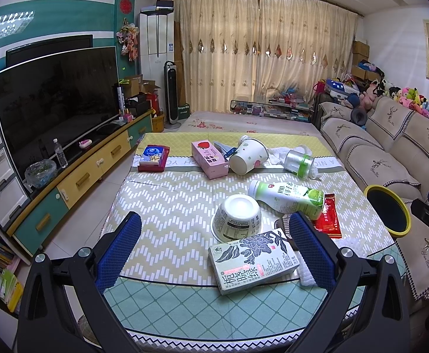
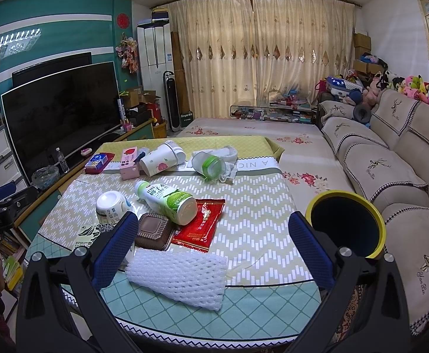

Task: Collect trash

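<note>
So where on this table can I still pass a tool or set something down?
Bare cloth lies right of the red packet, toward the yellow-rimmed bin, and left of the upturned bowl. It's crowded around the green-label bottle and along the far edge by the paper cup.

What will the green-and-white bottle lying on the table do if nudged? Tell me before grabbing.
The green-and-white bottle lies on its side, so it will probably roll across the tablecloth. It looks like rigid plastic, likely stiff under the tongs, its glossy label perhaps slippery. Its base rests on the red packet, which may shift with it.
</note>
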The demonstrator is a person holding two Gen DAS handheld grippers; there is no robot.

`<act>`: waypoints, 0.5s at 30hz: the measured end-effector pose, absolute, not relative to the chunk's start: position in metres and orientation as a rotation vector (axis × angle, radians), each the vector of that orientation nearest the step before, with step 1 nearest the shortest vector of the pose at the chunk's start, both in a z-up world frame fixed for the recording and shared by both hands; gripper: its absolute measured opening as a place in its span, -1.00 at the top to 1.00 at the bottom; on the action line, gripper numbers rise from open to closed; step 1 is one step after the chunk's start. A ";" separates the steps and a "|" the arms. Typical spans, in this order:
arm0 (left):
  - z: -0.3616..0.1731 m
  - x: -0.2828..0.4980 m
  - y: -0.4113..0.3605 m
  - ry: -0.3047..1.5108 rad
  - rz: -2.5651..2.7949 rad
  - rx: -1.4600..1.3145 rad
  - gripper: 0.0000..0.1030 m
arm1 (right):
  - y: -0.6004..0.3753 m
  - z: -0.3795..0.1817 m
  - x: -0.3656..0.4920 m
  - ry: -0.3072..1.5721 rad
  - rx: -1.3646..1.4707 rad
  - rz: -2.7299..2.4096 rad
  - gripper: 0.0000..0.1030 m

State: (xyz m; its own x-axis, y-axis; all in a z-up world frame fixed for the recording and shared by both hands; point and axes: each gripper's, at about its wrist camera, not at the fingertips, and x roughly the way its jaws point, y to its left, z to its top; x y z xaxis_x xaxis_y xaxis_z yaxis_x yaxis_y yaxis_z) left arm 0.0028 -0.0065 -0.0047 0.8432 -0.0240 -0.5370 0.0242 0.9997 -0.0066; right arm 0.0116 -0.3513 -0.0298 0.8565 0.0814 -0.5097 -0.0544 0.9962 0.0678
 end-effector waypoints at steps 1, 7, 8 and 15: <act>-0.005 0.003 -0.007 0.567 -0.025 0.000 -0.92 | -0.351 -0.030 0.012 0.537 0.052 0.071 -0.89; -0.006 0.003 -0.008 0.568 -0.026 0.001 -0.92 | -0.351 -0.030 0.012 0.539 0.050 0.072 -0.89; -0.006 0.003 -0.008 0.569 -0.026 0.001 -0.92 | -0.351 -0.030 0.012 0.539 0.051 0.072 -0.89; -0.008 0.003 -0.007 0.572 -0.026 -0.001 -0.92 | -0.349 -0.031 0.011 0.542 0.050 0.074 -0.89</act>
State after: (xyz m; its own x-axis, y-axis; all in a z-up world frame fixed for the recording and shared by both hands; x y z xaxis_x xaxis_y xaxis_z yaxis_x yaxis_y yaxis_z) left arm 0.0025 -0.0071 -0.0076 0.8407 -0.0251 -0.5409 0.0246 0.9997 -0.0082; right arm 0.0109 -0.3492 -0.0313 0.8539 0.0832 -0.5137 -0.0566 0.9961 0.0672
